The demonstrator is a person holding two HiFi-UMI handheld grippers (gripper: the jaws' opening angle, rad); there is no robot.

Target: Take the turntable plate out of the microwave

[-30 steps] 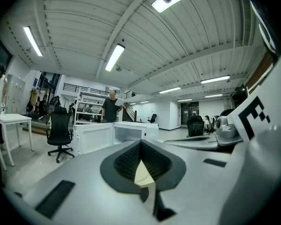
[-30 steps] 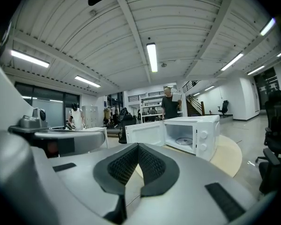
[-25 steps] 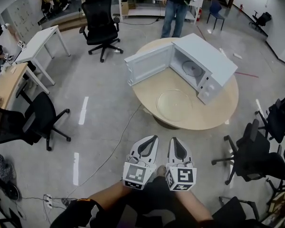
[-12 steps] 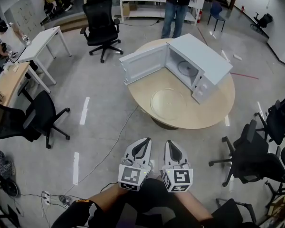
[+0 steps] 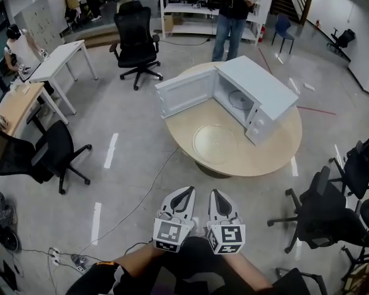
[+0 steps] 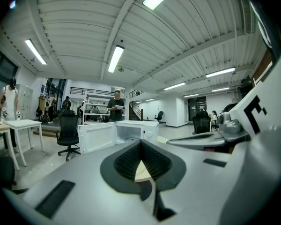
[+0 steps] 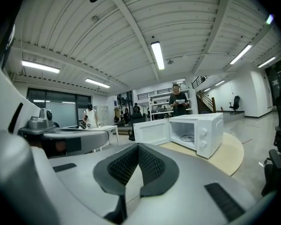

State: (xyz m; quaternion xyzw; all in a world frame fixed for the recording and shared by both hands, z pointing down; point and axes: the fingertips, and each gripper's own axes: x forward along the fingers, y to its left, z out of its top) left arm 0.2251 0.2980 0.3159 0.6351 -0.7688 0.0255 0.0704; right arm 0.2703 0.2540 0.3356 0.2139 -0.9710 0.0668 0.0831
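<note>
The white microwave (image 5: pixel 258 97) stands on a round wooden table (image 5: pixel 277 152) with its door (image 5: pixel 186 93) swung open to the left. A clear glass turntable plate (image 5: pixel 214 141) lies flat on the table in front of the open cavity. A round part (image 5: pixel 240 99) shows on the cavity floor. My left gripper (image 5: pixel 186 192) and right gripper (image 5: pixel 214 193) are side by side low in the head view, over the floor and well short of the table. Both are shut with nothing in them. The microwave shows far ahead in the left gripper view (image 6: pixel 131 130) and the right gripper view (image 7: pixel 199 132).
A person (image 5: pixel 235 11) stands behind the table with papers in hand. Black office chairs stand at left (image 5: pixel 40 155), back (image 5: pixel 135 45) and right (image 5: pixel 320 217). White desks (image 5: pixel 58 60) line the left side. A cable (image 5: pixel 141 192) runs across the floor towards the table.
The table, microwave and plate have slid up and away in the head view, and the view takes in more floor. Both grippers stay shut and together, a little lower in the picture.
</note>
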